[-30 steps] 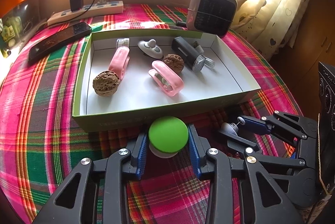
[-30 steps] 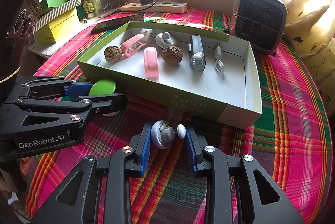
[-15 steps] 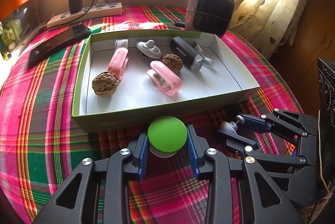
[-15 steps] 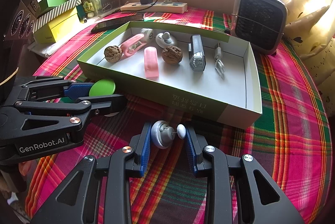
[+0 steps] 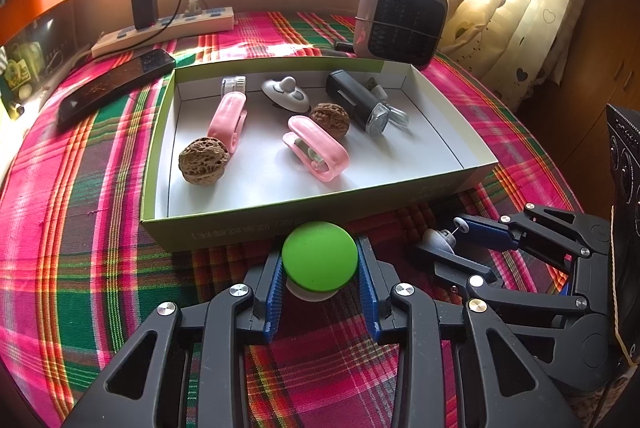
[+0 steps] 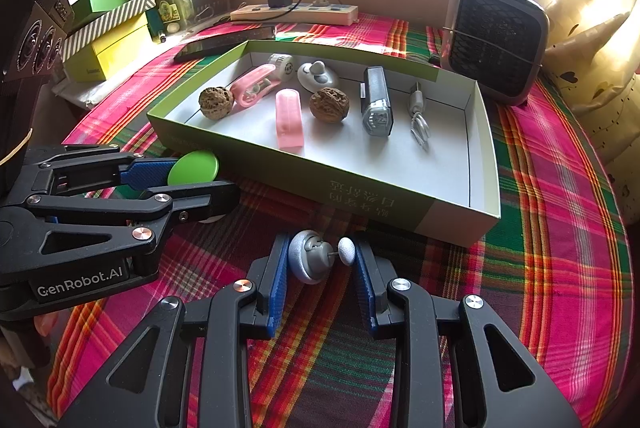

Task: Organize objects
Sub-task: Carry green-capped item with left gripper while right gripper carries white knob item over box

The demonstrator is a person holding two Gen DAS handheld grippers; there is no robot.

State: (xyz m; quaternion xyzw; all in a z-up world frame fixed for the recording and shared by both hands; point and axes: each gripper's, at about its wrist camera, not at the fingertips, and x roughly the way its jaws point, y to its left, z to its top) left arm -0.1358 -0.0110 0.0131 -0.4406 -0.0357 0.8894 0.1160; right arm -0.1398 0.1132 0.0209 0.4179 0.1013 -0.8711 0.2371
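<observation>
A green-topped round knob with a white base is clamped between the blue pads of the left gripper, just short of the near wall of the green cardboard tray lying ahead of it. A small grey suction hook with a white ball tip is gripped sideways in the right gripper, just above the plaid tablecloth. Inside the tray ahead, two walnuts, two pink clips, a white knob, a black flashlight and a coiled white cable are seen. Beyond the tray, a small fan heater, a power strip and a dark phone are found.
</observation>
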